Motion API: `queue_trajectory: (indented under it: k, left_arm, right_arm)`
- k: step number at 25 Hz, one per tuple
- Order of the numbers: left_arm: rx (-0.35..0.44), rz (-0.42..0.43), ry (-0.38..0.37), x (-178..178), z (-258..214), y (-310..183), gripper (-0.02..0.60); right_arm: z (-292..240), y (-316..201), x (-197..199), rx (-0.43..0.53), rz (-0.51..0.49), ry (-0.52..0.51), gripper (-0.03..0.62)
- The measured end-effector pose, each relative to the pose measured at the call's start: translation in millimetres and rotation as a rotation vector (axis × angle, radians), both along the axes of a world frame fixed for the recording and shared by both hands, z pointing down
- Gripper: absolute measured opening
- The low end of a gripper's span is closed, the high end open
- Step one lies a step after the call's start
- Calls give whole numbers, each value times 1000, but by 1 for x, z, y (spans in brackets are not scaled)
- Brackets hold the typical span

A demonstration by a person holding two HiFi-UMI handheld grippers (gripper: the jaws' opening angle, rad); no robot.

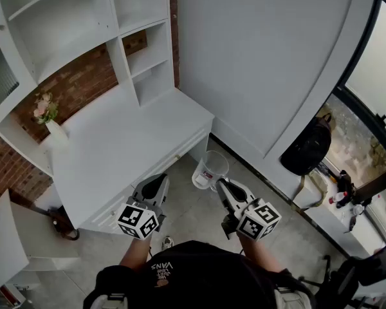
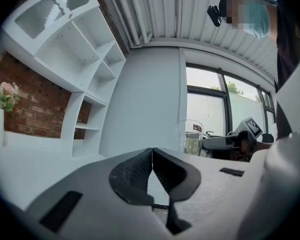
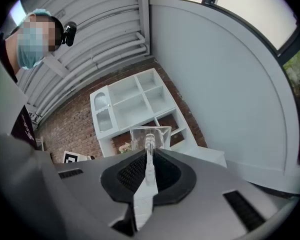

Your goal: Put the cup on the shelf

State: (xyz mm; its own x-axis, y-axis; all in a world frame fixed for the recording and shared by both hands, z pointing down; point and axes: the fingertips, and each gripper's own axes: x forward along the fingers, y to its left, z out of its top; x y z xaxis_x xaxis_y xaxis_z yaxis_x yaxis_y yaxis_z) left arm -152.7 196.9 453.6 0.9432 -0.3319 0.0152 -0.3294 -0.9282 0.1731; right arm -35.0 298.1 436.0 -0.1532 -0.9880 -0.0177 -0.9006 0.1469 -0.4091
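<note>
The right gripper is being seen, in its own view, with its jaws pressed onto a thin clear edge of the glass cup; which part of the cup that is cannot be told there. The head view is showing what that view is not: the right gripper is holding the cup in the air above the tiled floor, just off the corner of the white desk and well apart from the shelf unit. The left gripper is being shown in its own view with jaws pressed together and nothing between them, and only this view is giving the cup in side profile: its long axis is standing about upright, with the mouth pointing up. In the head view the left gripper is being held near the desk's front edge. Two grippers, one cup, one shelf unit, one vase of flowers on the desk and one black backpack by the window are being counted.
</note>
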Motion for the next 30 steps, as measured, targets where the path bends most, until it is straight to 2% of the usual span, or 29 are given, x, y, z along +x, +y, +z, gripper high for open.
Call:
queue_trajectory:
  k: [12,17,25,30]
  left_arm:
    - [-18,-60,0,49,12,18,8]
    - [-31,-75,-22,61,19,20,8]
    - [-32,-60,-21,78,21,-32,8]
    - [-34,-27,-18,94,18,-83,8]
  right_arm:
    - [5,3,45,-9,-91,21,21]
    - [11,-4,56,-20,-117,4,21]
    - [14,-45,63,-76,-112,2,21]
    - [13,-92,78,-41,-74,18,23]
